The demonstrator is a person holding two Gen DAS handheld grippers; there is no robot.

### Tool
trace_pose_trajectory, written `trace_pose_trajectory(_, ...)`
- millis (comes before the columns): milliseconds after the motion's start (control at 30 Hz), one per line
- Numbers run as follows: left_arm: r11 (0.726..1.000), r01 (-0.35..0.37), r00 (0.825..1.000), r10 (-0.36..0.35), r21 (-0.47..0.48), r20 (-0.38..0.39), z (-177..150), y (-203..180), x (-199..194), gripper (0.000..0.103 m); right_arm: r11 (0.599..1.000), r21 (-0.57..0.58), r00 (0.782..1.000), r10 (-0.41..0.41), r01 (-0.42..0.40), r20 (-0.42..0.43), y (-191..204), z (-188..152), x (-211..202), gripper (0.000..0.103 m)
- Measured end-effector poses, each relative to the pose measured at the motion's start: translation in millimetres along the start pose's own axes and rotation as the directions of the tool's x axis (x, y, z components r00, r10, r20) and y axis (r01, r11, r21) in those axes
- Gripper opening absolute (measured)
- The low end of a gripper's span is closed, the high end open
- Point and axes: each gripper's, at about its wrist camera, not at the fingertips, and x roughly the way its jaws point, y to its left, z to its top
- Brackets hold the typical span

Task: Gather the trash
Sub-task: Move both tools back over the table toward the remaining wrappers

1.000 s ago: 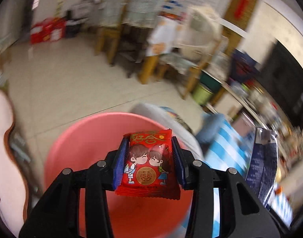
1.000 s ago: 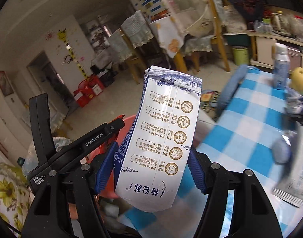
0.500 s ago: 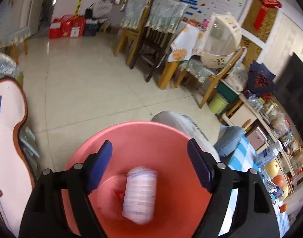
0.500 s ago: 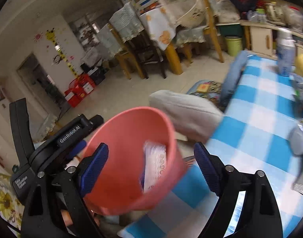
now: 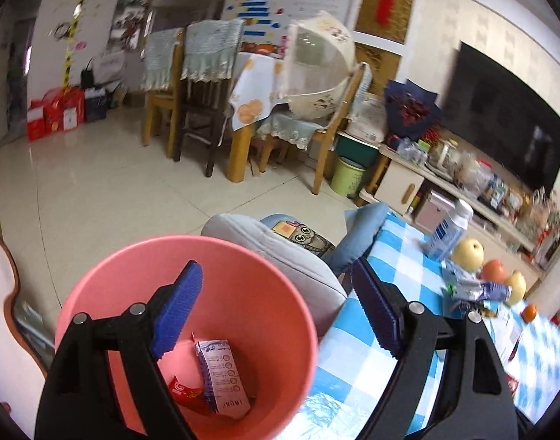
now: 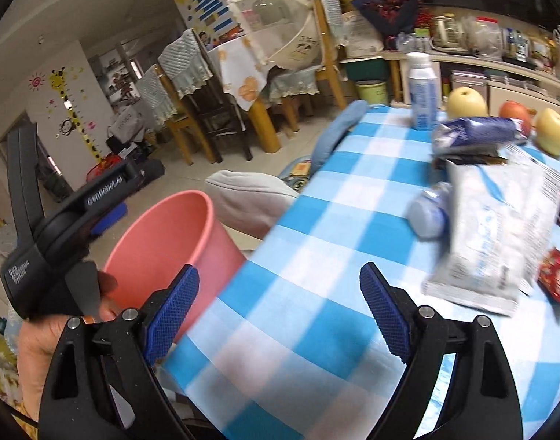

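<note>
The pink bin (image 5: 191, 253) stands beside the checked table, below my left gripper (image 5: 276, 286). On its bottom lie a white carton (image 5: 221, 377) and a red candy wrapper (image 5: 186, 396). The left jaws are opening, with nothing between them. My right gripper (image 6: 280, 282) hangs over the table's blue-and-white cloth (image 6: 316, 256), its jaws opening and empty too. To its right on the cloth lie a silver-white bag (image 6: 500, 227), a red wrapper (image 6: 558, 278), a small bluish packet (image 6: 426, 212) and a crumpled blue wrapper (image 6: 474, 135). The bin (image 6: 162, 242) shows at its left.
A white-and-blue bottle (image 6: 423, 91) and several fruits (image 6: 467, 102) stand at the table's far end. A grey cushion (image 5: 280, 253) sits behind the bin. A hand (image 6: 48, 333) holds the left device at the left edge. Chairs and a dining table stand across the tiled floor.
Both grippers opened and let go. The red wrapper and the white carton fell into the pink bin. The right view swung from the bin towards the table.
</note>
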Motion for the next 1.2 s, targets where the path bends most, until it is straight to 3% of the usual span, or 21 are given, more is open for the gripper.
trace_pose_trajectory(267, 0.996, 0.055, 0.998, -0.052, 0.076, -0.038, -14.0, -31.0, -2.7, 0.084, 0.998, -0.035, 0.998, -0.055, 0.056, 0.031, -18.6, -11.8, -31.4, 0.091)
trace_pose_trajectory(667, 0.977, 0.1, 0.995, -0.093, 0.188, -0.047, -28.6, -67.7, -4.9, 0.084, 0.998, -0.012, 0.996, -0.063, 0.064, 0.069, -46.7, -22.9, -57.2, 0.091)
trace_pose_trajectory(1200, 0.91, 0.211, 0.976, -0.178, 0.356, -0.123, -60.1, -133.6, -9.0, 0.084, 0.995, 0.047, 0.991, -0.091, 0.086, 0.099, -92.5, -28.6, -93.0, 0.091)
